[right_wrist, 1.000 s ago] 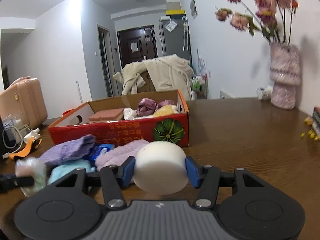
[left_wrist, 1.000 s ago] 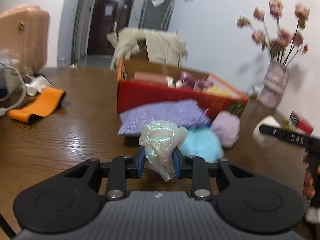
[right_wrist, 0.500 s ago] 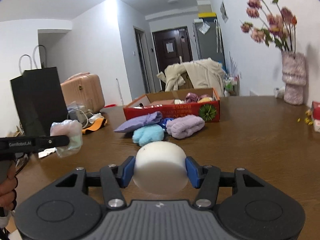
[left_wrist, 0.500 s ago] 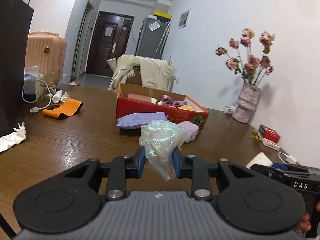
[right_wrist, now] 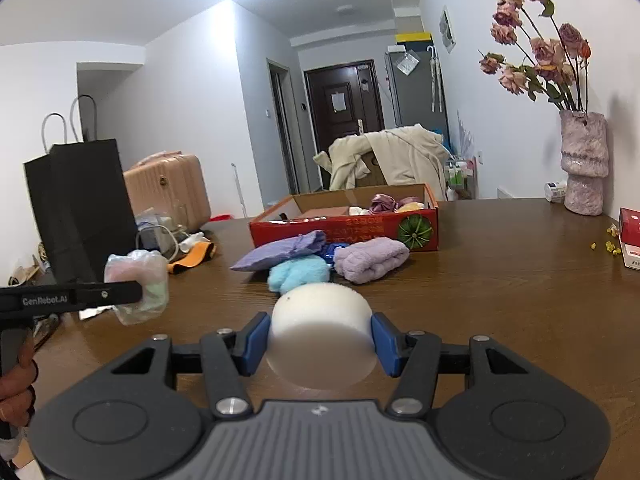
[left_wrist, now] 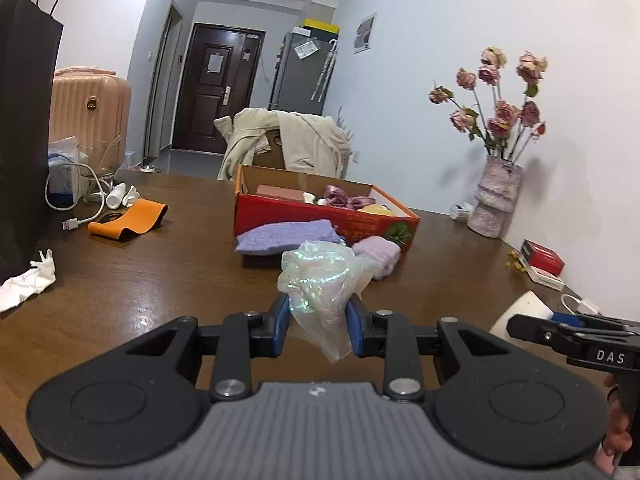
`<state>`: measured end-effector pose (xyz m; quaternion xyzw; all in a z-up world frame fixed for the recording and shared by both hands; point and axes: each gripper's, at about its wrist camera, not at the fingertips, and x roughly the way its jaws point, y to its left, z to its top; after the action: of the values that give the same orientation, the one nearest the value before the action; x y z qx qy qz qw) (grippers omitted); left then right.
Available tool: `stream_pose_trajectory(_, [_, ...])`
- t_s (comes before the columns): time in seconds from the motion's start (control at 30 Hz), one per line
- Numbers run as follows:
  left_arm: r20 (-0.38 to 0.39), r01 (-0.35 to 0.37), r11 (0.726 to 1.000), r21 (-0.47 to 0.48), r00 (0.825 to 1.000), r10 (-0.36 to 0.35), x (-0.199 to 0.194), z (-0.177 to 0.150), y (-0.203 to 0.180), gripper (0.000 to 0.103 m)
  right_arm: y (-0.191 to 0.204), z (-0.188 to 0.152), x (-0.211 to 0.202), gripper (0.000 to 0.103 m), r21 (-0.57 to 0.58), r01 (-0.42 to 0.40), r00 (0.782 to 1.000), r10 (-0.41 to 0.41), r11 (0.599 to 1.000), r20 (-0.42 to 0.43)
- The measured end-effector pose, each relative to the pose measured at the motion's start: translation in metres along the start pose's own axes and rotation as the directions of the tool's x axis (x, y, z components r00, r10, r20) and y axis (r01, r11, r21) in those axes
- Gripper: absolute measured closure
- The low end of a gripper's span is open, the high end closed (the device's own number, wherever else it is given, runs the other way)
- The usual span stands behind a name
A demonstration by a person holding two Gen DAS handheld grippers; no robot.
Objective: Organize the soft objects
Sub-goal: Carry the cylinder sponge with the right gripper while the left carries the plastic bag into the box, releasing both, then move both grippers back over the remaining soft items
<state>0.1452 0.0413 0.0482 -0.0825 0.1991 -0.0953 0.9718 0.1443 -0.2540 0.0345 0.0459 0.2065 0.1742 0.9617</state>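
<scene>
My left gripper [left_wrist: 318, 322] is shut on a crumpled iridescent plastic bag [left_wrist: 320, 280], held above the wooden table [left_wrist: 140, 280]. My right gripper [right_wrist: 318, 340] is shut on a white round sponge [right_wrist: 320, 332]. Further back on the table lie a purple cloth [right_wrist: 280, 254], a light blue fluffy item [right_wrist: 298, 274] and a lilac folded towel [right_wrist: 370, 258]. Behind them stands a red cardboard box [right_wrist: 348, 230] with several soft items inside. In the right wrist view the left gripper [right_wrist: 120, 294] with the bag [right_wrist: 138, 286] shows at the left.
A black paper bag [right_wrist: 84, 208], cables and an orange strap [left_wrist: 128, 220] sit at the table's left. A vase of dried flowers [right_wrist: 582, 172] and a red packet [left_wrist: 542, 258] stand at the right. A crumpled white tissue [left_wrist: 28, 280] lies near the left edge.
Both grippers pulled back from the box and the pile and rose a little, each keeping its object. The pile and box now look smaller and farther away.
</scene>
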Motion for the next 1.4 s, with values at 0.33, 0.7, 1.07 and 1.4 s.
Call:
stream_pose_trajectory(0.33, [-0.009, 0.017, 0.998, 0.057, 1.000, -0.016, 0.105, 0.089, 0.022, 0.073, -0.011, 0.083, 0.086, 0.049, -0.110, -0.034, 0.999, 0.036, 0.993, 0.015])
stream_pose_trajectory(0.7, [-0.167, 0.007, 0.999, 0.053, 0.986, 0.002, 0.308, 0.173, 0.076, 0.069, 0.017, 0.170, 0.298, 0.048, -0.219, -0.150, 0.984, 0.126, 0.964, -0.123])
stream_pose_trajectory(1.07, [-0.175, 0.003, 1.000, -0.027, 0.985, -0.008, 0.358, 0.175, 0.110, 0.042, 0.039, 0.152, 0.403, 0.029, -0.143, -0.217, 0.952, 0.177, 0.965, -0.249])
stream_pose_trajectory(1.4, [-0.070, -0.029, 0.999, 0.026, 0.997, 0.030, 0.279, 0.202, 0.093, 0.030, -0.006, 0.200, 0.315, 0.030, -0.128, -0.140, 0.986, 0.127, 0.982, -0.109])
